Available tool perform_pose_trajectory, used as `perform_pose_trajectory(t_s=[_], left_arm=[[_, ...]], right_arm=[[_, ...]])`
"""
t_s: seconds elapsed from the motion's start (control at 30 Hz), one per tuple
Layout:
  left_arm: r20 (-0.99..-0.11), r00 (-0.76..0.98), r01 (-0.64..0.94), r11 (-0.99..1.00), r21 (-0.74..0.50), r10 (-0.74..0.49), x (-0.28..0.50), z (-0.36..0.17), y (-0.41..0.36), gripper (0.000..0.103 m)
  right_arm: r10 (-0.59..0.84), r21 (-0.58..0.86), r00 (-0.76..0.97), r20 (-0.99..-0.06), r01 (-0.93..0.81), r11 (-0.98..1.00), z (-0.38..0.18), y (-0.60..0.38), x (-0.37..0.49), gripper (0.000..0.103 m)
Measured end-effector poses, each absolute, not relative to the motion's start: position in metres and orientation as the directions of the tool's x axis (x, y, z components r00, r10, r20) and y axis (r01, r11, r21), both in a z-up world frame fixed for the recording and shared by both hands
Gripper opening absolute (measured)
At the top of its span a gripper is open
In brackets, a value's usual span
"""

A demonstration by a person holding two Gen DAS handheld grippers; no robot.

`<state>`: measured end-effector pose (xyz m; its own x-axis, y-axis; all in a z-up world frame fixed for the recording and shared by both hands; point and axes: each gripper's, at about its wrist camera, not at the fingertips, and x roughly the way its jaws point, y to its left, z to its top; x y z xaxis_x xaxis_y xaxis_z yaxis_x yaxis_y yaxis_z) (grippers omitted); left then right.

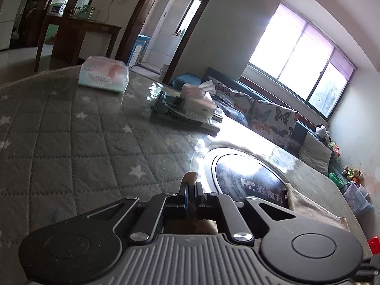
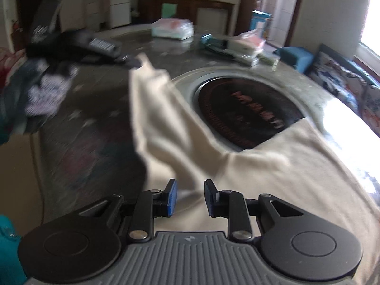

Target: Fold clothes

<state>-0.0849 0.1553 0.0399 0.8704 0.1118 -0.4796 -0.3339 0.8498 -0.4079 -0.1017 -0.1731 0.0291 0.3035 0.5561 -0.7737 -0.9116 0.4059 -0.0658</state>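
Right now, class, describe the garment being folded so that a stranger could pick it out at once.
Start at the round table with the dark circular inset in its middle. The cream garment lies spread across the near side, covering the inset's near edge, one corner lifted by the left gripper. It is the only plain pale cloth; the heap beside it is dark and patterned.

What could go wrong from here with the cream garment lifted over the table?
1. The left gripper pinches only a thin corner of the cream garment; it may slip out.
2. The right gripper is open above the cloth, so one grip carries it.
3. The hanging cloth could drag across the dark round inset.
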Motion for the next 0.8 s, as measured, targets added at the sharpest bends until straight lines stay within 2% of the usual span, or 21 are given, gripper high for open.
perform_pose_trajectory(t_s=[0.57, 0.8], left_arm=[[-0.411, 0.91, -0.217, 0.905, -0.367, 0.052, -0.059, 0.079, 0.134, 0.005], [-0.337, 0.94, -0.085, 0.928, -0.363, -0.045, -0.066, 0.107, 0.096, 0.005]], right_arm=[[0.616, -0.046, 0.242, -0.75, -0.948, 0.316, 0.027, -0.153, -0.122, 0.024], [0.61, -0.032, 0.332, -0.719, -0.893, 0.449, 0.048, -0.182, -0.104, 0.025]])
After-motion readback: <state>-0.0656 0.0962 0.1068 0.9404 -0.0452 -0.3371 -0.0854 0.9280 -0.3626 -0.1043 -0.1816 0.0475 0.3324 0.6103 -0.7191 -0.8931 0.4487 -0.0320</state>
